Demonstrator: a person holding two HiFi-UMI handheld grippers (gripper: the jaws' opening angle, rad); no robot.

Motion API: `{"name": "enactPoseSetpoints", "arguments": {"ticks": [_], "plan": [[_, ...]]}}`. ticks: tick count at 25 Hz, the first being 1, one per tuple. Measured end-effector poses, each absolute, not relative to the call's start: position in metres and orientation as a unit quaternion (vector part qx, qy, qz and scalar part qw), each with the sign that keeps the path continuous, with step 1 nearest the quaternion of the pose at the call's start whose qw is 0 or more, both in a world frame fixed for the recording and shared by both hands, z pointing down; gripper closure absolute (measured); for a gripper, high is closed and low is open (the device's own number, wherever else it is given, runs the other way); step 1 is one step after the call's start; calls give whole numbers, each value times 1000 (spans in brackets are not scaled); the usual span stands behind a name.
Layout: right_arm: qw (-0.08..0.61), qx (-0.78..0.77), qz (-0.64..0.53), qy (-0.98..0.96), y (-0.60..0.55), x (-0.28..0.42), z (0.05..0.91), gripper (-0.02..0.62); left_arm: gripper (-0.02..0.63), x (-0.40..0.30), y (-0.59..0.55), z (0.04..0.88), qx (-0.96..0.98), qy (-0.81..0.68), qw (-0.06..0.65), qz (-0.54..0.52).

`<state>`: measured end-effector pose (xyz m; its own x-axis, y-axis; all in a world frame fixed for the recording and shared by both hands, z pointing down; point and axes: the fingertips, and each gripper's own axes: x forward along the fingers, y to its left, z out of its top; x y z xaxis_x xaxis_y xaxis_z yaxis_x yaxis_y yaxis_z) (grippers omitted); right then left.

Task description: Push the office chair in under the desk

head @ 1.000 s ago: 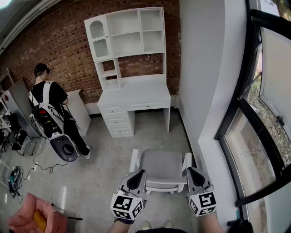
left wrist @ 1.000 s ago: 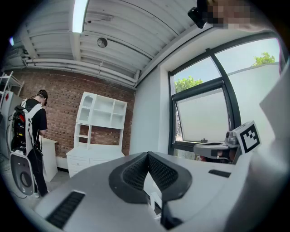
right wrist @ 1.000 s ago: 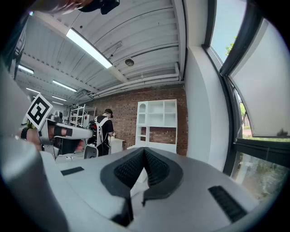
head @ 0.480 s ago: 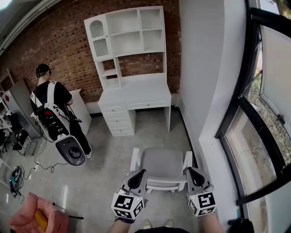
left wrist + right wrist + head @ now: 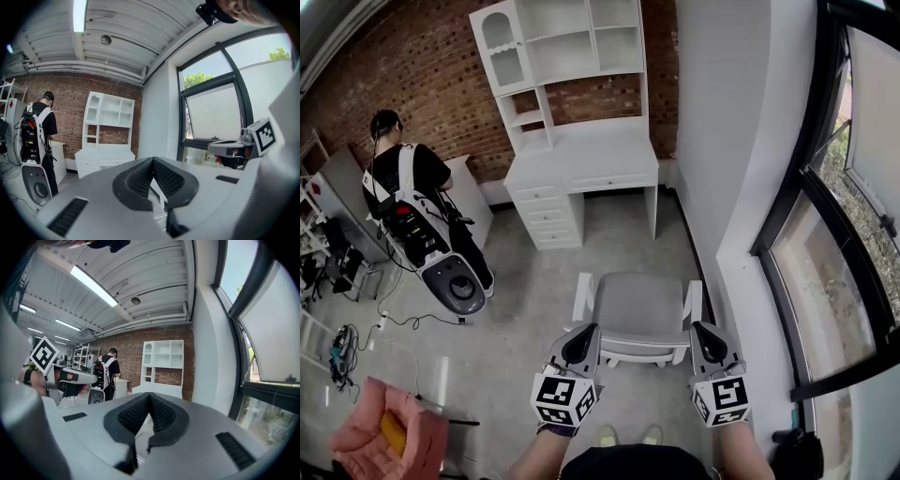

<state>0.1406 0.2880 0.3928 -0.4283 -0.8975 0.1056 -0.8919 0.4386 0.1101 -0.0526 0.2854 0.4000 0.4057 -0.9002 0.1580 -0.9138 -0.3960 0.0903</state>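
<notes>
Your left gripper point(image 5: 581, 345) is pointing forward with its jaws pressed together on nothing, its tip sitting just at the near left corner of the chair point(image 5: 637, 314). Your right gripper point(image 5: 705, 342) is doing the same at the near right corner, jaws closed and empty. The chair is standing on the grey floor point(image 5: 516, 309), well apart from the white desk point(image 5: 581, 161) and not under it. A person point(image 5: 408, 183) is standing left of the desk.
</notes>
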Motion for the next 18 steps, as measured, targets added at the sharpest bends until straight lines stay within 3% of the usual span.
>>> {"name": "enactPoseSetpoints", "arguments": {"ticks": [18], "plan": [[171,489,1,-856,300,184,509,591,600,-73,305,512,758,-628,125,121]]}}
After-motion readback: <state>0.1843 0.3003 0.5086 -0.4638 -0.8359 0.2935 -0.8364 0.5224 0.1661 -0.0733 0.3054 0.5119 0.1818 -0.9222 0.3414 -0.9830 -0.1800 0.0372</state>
